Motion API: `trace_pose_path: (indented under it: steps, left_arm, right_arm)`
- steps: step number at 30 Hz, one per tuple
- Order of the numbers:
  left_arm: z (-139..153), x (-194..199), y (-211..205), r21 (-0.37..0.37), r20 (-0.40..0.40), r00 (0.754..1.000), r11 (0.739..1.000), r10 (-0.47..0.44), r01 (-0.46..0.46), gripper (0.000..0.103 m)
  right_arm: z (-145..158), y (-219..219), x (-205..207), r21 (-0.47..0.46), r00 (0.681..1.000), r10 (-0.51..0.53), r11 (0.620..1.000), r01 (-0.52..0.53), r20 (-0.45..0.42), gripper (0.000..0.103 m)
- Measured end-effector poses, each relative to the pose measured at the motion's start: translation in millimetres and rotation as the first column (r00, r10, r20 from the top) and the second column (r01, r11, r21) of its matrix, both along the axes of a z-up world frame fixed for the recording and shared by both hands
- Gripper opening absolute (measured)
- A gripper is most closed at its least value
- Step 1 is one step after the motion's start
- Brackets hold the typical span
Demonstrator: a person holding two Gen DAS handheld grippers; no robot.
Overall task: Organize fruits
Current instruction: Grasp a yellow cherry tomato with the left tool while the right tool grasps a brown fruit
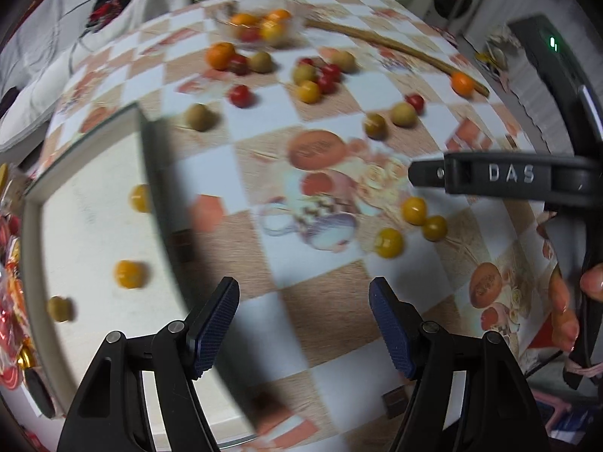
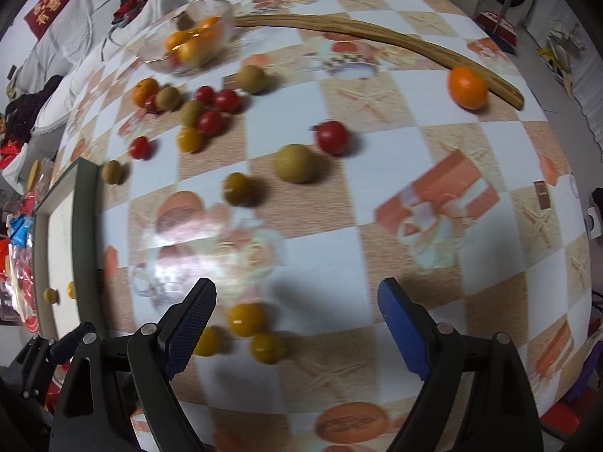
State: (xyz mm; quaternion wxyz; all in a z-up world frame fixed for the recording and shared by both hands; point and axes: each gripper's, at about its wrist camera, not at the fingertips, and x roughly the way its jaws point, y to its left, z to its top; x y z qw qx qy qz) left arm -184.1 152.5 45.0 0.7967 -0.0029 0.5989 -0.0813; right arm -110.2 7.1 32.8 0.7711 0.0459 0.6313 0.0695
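Both tools hang over the checked worktop (image 2: 395, 143) with jaws spread and nothing between them: the left tool (image 1: 303, 324) sits just right of the white tray (image 1: 94, 226), the right tool (image 2: 297, 320) above a near cluster of 3 yellow fruits (image 2: 247, 320).

By my reading the sorting is only begun. The tray at the left holds 3 small fruits, 2 yellow (image 1: 129, 273) and 1 greenish (image 1: 59, 309). The glass bowl (image 2: 196, 37) at the far side holds a few orange and yellow pieces. Most fruit is loose on the worktop: red tomatoes (image 2: 331, 136), green-brown fruits (image 2: 294, 162) and yellow ones scattered through the middle, a mixed clump near the bowl, and 1 orange (image 2: 466, 86) at the far right, touching a wooden stick (image 2: 377, 34).

Left to do, as I judge it: nearly all of the loose fruit must go to the tray or bowl. The near yellow cluster looks like the closest candidate for the right tool.
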Motion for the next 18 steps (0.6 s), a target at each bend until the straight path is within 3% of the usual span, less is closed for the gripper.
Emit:
trace_pose_path:
  steps: [7,11,18]
  left_arm:
    - [-13.1,7.8,-29.3,-0.009,-0.003,0.999,0.999,-0.040,0.040,0.073]
    - [-20.3,15.5,-39.2,0.003,0.001,0.999,0.999,-0.045,0.045,0.073]
    - [-26.9,25.6,-53.4,0.019,0.021,0.998,0.999,-0.051,0.051,0.073]
  right_arm:
    - [-6.2,-12.2,11.3,-0.010,1.000,0.022,1.000,-0.022,0.010,0.088]
    - [-12.4,-12.4,21.2,-0.006,0.999,0.046,0.999,-0.046,0.010,0.077]
    - [-13.1,-1.0,43.1,-0.006,0.994,0.095,0.995,-0.095,0.054,0.075]
